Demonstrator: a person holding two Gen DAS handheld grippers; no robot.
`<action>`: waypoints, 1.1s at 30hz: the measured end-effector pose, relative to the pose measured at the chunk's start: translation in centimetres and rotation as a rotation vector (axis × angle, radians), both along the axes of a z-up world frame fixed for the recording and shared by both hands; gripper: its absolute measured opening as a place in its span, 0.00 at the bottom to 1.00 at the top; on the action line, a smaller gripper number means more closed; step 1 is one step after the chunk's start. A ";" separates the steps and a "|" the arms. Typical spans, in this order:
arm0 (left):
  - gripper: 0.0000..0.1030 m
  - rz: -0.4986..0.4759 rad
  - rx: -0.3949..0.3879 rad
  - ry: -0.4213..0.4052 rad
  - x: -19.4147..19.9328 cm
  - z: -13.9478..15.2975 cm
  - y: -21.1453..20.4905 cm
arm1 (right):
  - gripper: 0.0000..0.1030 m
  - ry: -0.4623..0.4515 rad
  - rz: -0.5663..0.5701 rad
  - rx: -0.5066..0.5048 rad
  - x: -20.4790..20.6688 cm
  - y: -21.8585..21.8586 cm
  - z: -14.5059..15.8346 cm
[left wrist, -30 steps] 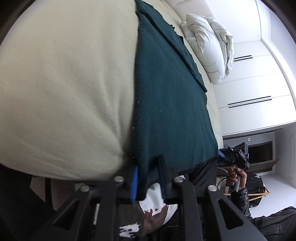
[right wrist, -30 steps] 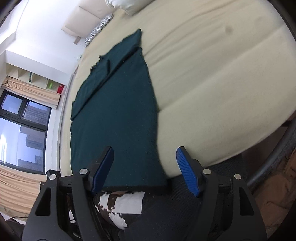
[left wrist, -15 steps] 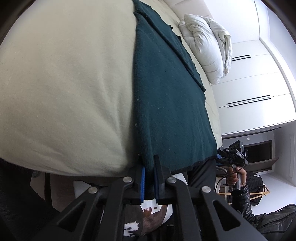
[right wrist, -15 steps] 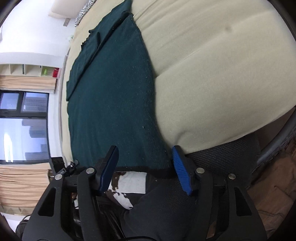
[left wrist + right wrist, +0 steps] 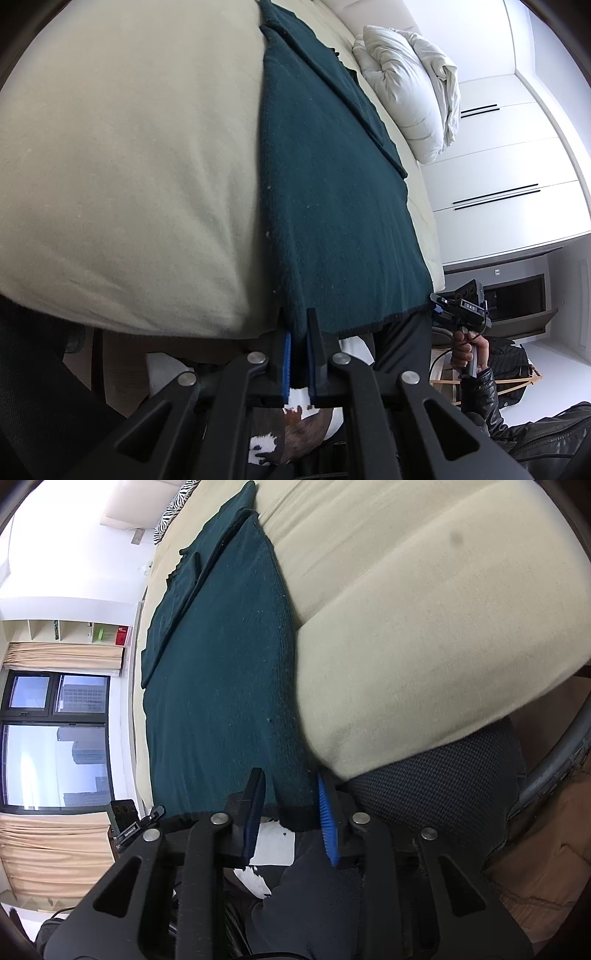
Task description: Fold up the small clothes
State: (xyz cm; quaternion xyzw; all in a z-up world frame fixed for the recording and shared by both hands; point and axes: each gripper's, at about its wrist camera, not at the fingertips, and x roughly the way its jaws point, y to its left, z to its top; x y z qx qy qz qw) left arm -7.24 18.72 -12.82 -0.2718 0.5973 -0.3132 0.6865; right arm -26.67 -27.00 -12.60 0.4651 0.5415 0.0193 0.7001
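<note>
No readable writing. My left gripper is clamped on the near hem of the dark green knit garment spread on the cream bed; my right gripper is closing around its other corner.

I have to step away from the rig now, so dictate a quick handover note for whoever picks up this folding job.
Left gripper: shut on the near hem corner of the dark green garment.
Right gripper: jaws closing around the other hem corner, pads not yet pressing.
Garment lies flat on the cream bed, hem at the near edge.
Done: sleeves appear folded in.
Left: finish the right grip, then probably lift the hem and fold it away from you.
</note>
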 end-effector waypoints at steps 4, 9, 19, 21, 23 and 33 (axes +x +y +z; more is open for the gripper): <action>0.06 -0.006 0.007 -0.012 -0.2 0.3 -0.4 | 0.14 -0.004 0.001 -0.007 -0.4 -0.1 -0.1; 0.06 -0.017 0.010 -0.038 -0.1 1.0 -0.7 | 0.08 -0.028 0.017 -0.047 -0.6 0.2 0.6; 0.06 0.047 -0.164 -0.088 1.4 3.5 -0.2 | 0.07 -0.141 -0.024 -0.061 0.2 0.4 3.3; 0.06 0.069 -0.217 -0.105 2.3 4.4 -0.1 | 0.07 -0.183 -0.039 -0.061 1.1 0.3 4.4; 0.06 0.090 -0.261 -0.121 3.2 5.4 -0.1 | 0.07 -0.224 -0.051 -0.064 2.2 0.1 5.6; 0.06 0.183 -0.391 -0.163 8.8 7.9 -0.6 | 0.07 -0.339 -0.072 -0.203 8.8 -0.5 9.6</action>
